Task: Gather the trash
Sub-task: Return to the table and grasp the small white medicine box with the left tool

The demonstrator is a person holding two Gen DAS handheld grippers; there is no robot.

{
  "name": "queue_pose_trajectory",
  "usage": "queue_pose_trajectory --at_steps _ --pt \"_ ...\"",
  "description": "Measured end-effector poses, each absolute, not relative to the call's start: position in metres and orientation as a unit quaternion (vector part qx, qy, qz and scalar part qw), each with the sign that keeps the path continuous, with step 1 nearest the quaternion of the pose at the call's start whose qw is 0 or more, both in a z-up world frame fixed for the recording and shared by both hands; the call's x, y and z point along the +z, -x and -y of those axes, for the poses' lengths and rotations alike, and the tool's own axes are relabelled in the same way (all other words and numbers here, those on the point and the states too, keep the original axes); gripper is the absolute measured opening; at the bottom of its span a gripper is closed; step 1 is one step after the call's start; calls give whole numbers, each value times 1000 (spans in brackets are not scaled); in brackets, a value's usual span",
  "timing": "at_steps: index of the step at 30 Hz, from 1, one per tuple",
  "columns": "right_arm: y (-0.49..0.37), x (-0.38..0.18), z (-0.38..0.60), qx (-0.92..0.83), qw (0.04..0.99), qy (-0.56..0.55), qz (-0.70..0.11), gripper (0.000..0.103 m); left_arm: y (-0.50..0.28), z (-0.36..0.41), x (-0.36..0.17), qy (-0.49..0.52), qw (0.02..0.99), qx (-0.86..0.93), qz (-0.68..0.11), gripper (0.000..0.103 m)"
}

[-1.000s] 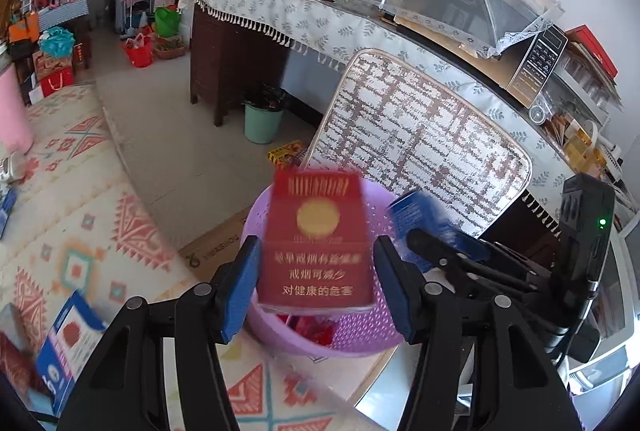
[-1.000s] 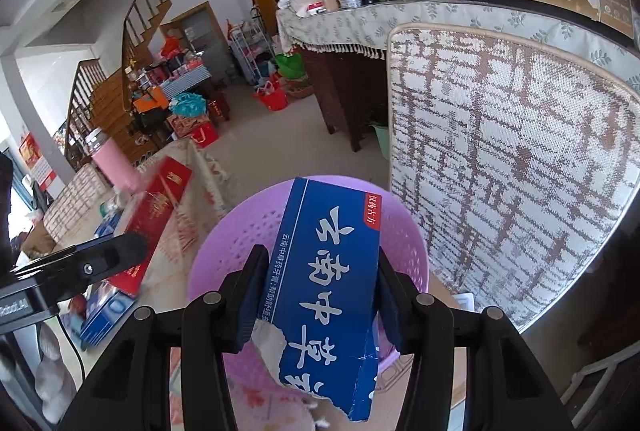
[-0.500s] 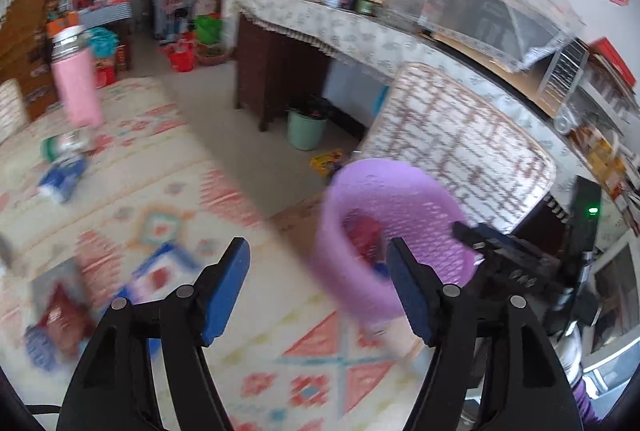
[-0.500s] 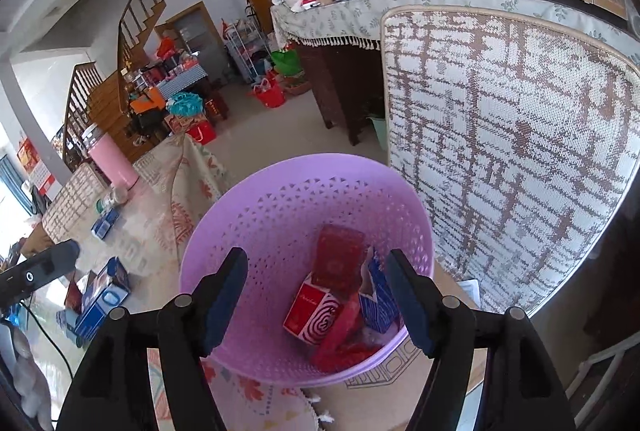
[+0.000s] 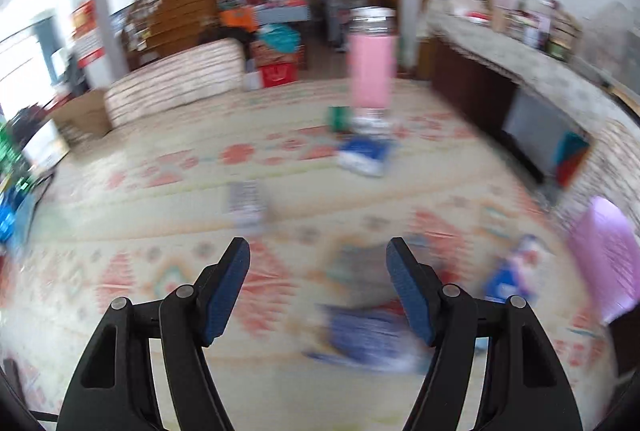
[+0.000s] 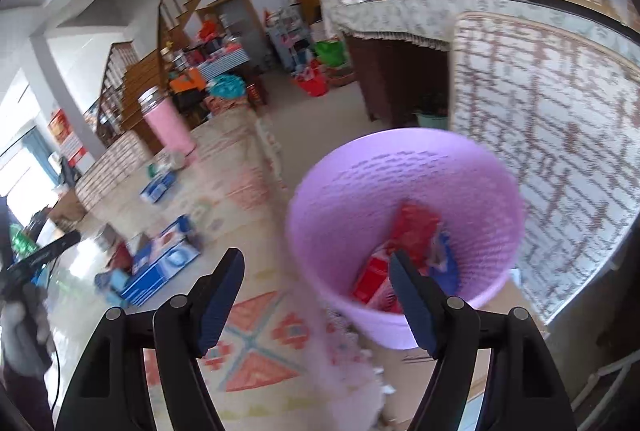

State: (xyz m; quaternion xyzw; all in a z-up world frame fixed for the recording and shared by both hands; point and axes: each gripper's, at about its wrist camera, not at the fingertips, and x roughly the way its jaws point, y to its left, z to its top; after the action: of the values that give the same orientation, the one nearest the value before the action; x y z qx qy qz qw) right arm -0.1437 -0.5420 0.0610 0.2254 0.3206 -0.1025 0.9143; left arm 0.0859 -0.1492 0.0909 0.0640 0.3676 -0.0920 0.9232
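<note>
Both sets of jaws have just been opening and stand empty: left gripper (image 5: pixel 318 263), right gripper (image 6: pixel 316 267). The purple basket (image 6: pixel 404 167), centre right, already holds red and blue boxes (image 6: pixel 416 227). Blue boxes (image 6: pixel 160 267) remain at left on the patterned desk (image 5: pixel 160 167); collection is incomplete.

The left wrist camera looks down across the patterned tablecloth (image 5: pixel 280 167), blurred, with the purple basket (image 5: pixel 604 263) at its far right edge. The right wrist camera sits close above that basket (image 6: pixel 404 183), peering into it. Both views share the basket, the cloth and the pink flask (image 5: pixel 370 71) (image 6: pixel 166 125) beyond.
</note>
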Motion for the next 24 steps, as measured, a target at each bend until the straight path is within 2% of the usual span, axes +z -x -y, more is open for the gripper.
queue_pose_trajectory --at_steps 6,17,18,19,20,24 --pt "111 54 500 -54 911 -227 -339 81 -145 111 72 -38 912 -61 -403 70" --pt "76 42 464 -32 906 -215 -365 81 -216 114 27 -18 881 -61 -469 69" --pt "75 41 464 -31 905 -214 -367 81 -219 113 24 -14 879 -60 -473 67" --pt "73 39 463 -31 904 -213 -369 81 -220 112 22 -11 878 -56 -475 55" --pt "72 38 462 -30 903 -213 -372 81 -221 111 19 -8 876 -52 -480 34" --pt "66 33 457 -25 900 -212 -379 81 -212 103 18 8 873 -53 -486 32"
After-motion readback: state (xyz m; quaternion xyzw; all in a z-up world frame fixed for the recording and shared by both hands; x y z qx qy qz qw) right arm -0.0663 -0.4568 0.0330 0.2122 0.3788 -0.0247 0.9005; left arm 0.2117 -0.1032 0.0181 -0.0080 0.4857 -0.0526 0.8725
